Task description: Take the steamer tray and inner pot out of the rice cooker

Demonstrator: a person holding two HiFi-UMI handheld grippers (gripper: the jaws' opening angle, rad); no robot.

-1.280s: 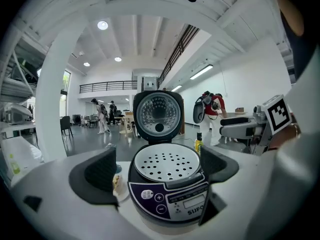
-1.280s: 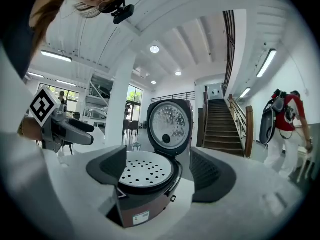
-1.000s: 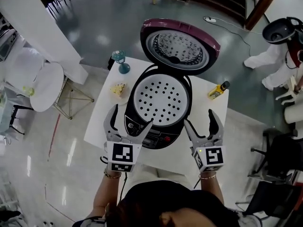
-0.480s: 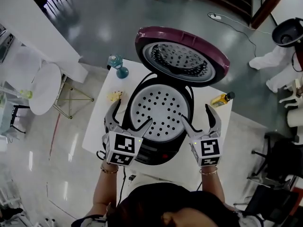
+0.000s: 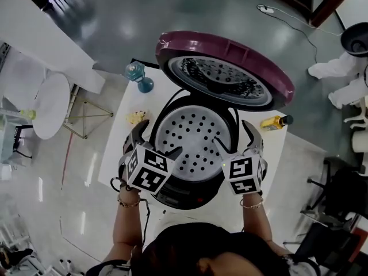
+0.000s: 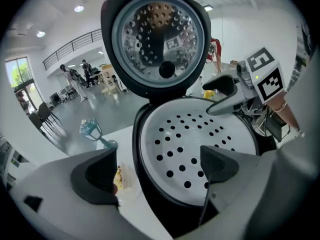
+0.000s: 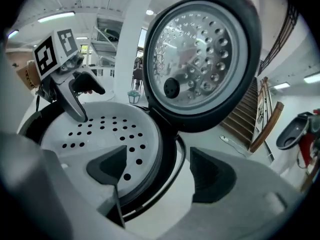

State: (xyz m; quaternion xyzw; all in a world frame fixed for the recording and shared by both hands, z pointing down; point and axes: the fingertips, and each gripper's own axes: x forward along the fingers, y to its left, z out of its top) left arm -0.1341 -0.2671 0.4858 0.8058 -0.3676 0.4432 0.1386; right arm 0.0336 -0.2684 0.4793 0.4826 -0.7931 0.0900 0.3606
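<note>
Writing: nothing legible. The rice cooker's [image 5: 185,195] front control panel carries print too small to read. A small pale sticker on the inner face of the raised lid [image 5: 225,68] is also unreadable in the left gripper view. Only black-and-white square markers show on my gripper cubes.

Task's thing: the white perforated steamer tray [image 5: 192,140] is seated in the mouth of the cooker, lid stood open behind it, purple outside, dimpled metal plate inside. The tray covers whatever lies under it, so the inner pot is out of sight.

Left hand-held gripper [image 5: 160,138]: jaws wide apart, gripping nothing. They straddle the cooker's left rim, one jaw over the tray, the other outside over the worktop [image 5: 115,145].

Right hand-held gripper [image 5: 233,135]: jaws likewise spread and empty, straddling the right rim, inner jaw over the tray's edge.

Surface: white square worktop. A teal goblet [image 5: 138,76] stands at the far left corner, a small dish of yellowish food [image 5: 137,117] just beside the cooker, and a yellow bottle [image 5: 275,121] lies at the far right.

Room: glossy grey-green floor [image 5: 115,16], a round white table [image 5: 50,105] to the left, a cable [image 5: 282,13] trailing across the floor. Wooden stairs [image 7: 250,119] show in the right gripper view.
</note>
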